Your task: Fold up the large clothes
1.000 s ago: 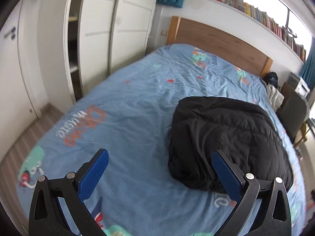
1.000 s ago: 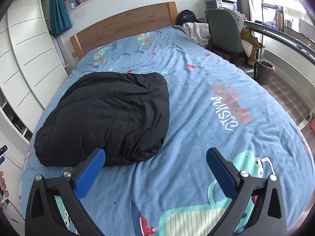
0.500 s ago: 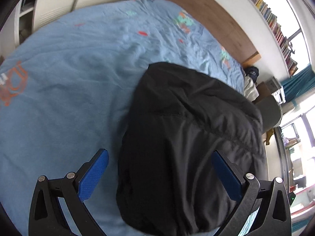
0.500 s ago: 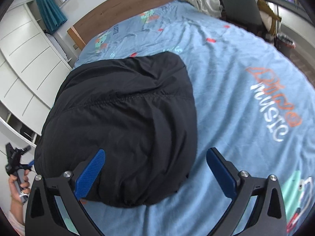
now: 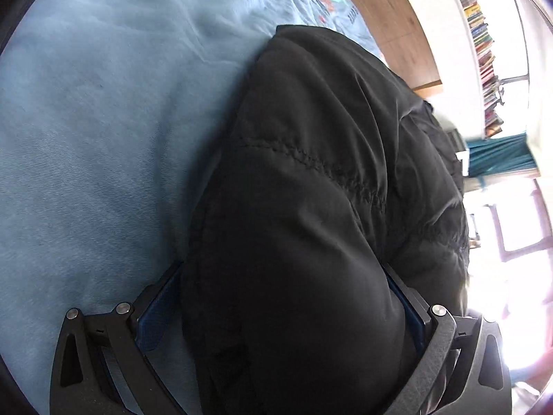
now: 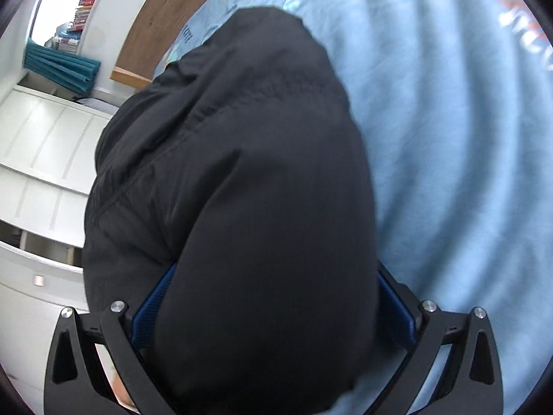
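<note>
A bulky black padded jacket [image 5: 311,173] lies bunched in a folded mound on the blue bedcover [image 5: 86,138]. My left gripper [image 5: 280,276] is pushed against the jacket's near end, open wide, with the puffy fabric bulging between its blue pads [image 5: 155,314]. From the other side, the jacket [image 6: 242,173] fills the space between the blue pads [image 6: 148,311] of my right gripper [image 6: 274,273], which is also open wide. Neither pair of pads visibly squeezes the cloth. The jacket's underside and sleeves are hidden.
The printed blue bedcover [image 6: 449,138] spreads around the jacket. A wooden headboard [image 5: 390,17] stands at the far end, with a row of books [image 5: 484,34] and a teal curtain [image 6: 62,69] above it. White wardrobe doors [image 6: 45,145] run along one side.
Both grippers have dropped low and moved forward onto the jacket's near end. The fabric now sits between each pair of fingers, where before they hovered above the bed. Finger spacing looks unchanged.
</note>
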A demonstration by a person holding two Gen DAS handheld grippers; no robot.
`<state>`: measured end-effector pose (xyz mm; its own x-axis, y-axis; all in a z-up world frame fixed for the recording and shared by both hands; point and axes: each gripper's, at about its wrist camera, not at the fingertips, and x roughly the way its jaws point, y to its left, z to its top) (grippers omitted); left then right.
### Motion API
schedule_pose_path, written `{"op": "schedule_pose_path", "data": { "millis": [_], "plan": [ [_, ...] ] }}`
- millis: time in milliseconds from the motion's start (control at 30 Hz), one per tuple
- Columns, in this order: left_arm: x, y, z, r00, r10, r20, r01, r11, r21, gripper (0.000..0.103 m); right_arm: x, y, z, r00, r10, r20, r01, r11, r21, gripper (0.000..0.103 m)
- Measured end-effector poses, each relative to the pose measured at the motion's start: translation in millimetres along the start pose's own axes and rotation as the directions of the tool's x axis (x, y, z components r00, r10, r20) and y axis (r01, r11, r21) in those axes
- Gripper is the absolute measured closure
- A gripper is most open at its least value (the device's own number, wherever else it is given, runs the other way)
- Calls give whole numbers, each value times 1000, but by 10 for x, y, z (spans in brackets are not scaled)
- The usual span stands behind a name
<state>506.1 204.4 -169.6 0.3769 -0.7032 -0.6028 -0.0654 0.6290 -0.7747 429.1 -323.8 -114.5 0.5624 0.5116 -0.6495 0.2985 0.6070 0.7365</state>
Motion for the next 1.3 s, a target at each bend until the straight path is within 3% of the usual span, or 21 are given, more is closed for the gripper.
{"op": "schedule_pose_path", "data": {
  "millis": [133,200,300,367,433,533,567,633,700,833,1100,1200,1300],
  "plan": [
    [90,-86,-9,996,-67,-60,68,998,8,1,202,-4,88,993,108,-36,-108,994,13,0],
    [220,-183,-75,985,-144,-96,144,990,-6,1,268,5,107,989,144,-46,-144,990,6,0],
    [386,-411,-187,974,-193,-118,199,979,34,1,341,9,101,984,176,-39,-175,984,17,0],
    [432,-507,-200,964,-236,-123,243,969,38,9,383,89,93,981,189,-52,-189,982,2,0],
    [404,-642,-249,959,-261,-109,269,961,65,25,420,218,80,972,223,-69,-225,974,-24,2],
    [281,-807,-274,960,-269,-72,276,955,110,46,426,464,50,961,270,-65,-275,958,-85,20],
    [215,-883,-278,962,-268,-58,274,954,126,49,406,521,52,958,282,-54,-286,954,-96,32],
    [115,-1008,-279,961,-276,-35,278,949,149,60,331,641,62,951,307,-35,-309,944,-118,44],
    [-20,-1211,-279,953,-302,-9,299,936,184,63,245,759,65,946,322,-21,-322,936,-145,52],
    [-230,-1571,-314,945,-328,8,316,916,247,65,-14,1137,73,932,363,11,-349,905,-242,59],
    [-955,-2081,-627,914,-404,37,371,869,328,65,-629,1710,-131,891,452,51,-410,846,-341,61],
    [-1206,-2128,-878,912,-409,43,370,861,348,65,-847,1791,-357,881,470,51,-423,831,-362,61],
    [-1349,-2018,-1159,921,-387,36,352,871,341,65,-959,1745,-616,881,471,46,-425,831,-360,61]
  ]
}}
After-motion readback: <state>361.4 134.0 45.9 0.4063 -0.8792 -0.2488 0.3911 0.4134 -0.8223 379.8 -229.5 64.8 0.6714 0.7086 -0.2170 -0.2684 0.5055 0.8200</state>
